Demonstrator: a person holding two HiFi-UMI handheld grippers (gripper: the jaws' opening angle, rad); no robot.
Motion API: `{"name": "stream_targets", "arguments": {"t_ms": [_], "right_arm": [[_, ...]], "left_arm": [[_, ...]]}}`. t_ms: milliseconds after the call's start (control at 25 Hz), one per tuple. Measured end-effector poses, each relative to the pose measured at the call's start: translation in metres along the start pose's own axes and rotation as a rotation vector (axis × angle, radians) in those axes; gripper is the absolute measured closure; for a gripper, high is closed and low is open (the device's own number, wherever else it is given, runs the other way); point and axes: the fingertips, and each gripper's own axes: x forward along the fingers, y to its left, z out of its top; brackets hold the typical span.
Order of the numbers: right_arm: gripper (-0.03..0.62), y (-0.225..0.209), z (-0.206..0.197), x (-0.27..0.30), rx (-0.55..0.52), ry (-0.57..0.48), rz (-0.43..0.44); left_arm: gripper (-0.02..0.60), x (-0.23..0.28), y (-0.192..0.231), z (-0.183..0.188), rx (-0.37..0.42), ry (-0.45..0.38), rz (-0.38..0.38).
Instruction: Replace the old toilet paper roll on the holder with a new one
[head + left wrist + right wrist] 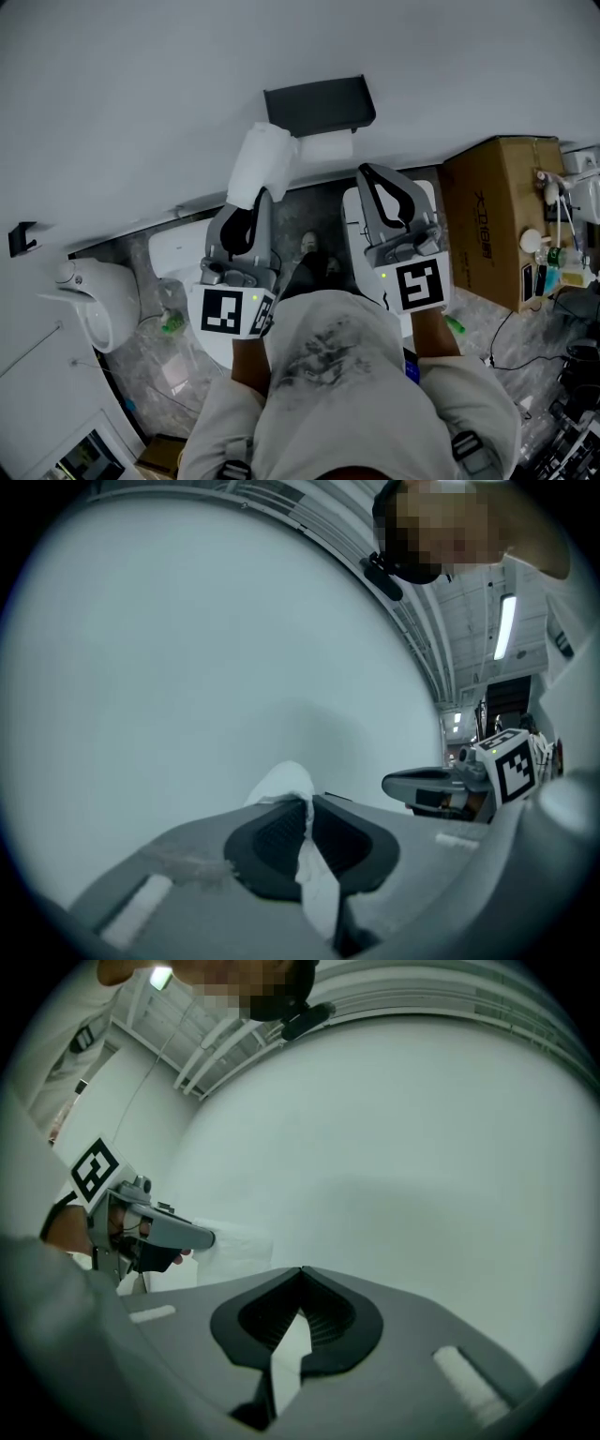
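A black paper holder [319, 103] is fixed to the white wall, with a white roll [326, 146] under its lid. My left gripper [261, 193] is shut on a crumpled piece of white toilet paper [262, 164], just left of and below the holder. In the left gripper view the paper [302, 855] is pinched between the dark pads and sticks out past the tips [307, 801]. My right gripper [364, 171] is shut with nothing in it, right below the holder. Its tips [301, 1272] touch, and the left gripper [208, 1237] with the paper [232, 1249] shows to their left.
A white toilet [103, 300] stands at the lower left and a cardboard box [497, 220] at the right, with bottles and cables [562, 253] beside it. The person's shoes [314, 248] are on the speckled floor. A dark hook [19, 239] is on the wall at left.
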Motion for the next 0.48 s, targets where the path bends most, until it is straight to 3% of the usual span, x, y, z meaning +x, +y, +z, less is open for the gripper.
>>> {"name": "stream_targets", "arguments": {"t_ms": [480], "right_arm": [[0.592,0.0013,-0.0007,-0.0007,0.077,0.009,0.024]], "left_arm": [[0.561,0.0087,-0.0022,0.0036,0.003,0.007,-0.017]]}}
